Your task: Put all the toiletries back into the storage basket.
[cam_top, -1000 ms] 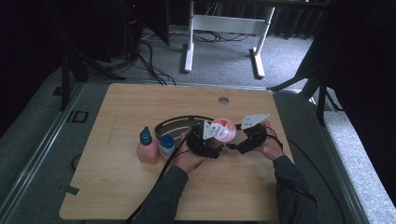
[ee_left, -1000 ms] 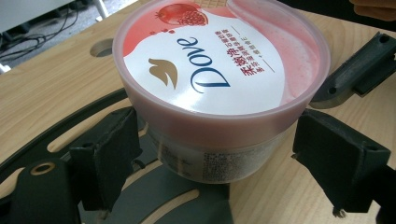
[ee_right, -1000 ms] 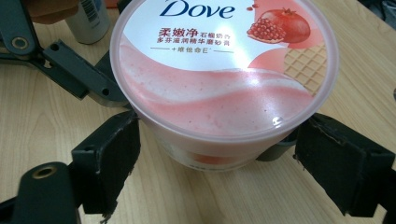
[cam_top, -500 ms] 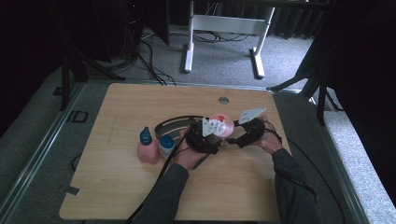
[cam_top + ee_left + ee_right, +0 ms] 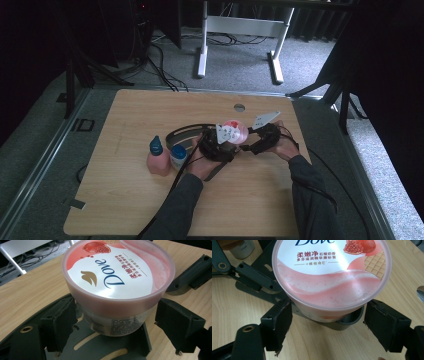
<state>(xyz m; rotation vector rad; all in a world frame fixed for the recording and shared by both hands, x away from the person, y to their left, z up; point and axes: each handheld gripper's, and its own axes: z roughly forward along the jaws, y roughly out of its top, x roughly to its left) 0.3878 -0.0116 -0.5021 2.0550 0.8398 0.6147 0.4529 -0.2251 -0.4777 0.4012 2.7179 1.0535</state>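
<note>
Dove jar [image 5: 117, 282] sits between both grippers' jaws

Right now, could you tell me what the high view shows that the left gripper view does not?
High view: a pink bottle, a blue-capped jar and both sleeves. Left gripper view: the Dove lid print, the label text, and the left gripper with its jaws at the sides of the pink tub. Both: that tub and the wooden table.
</note>
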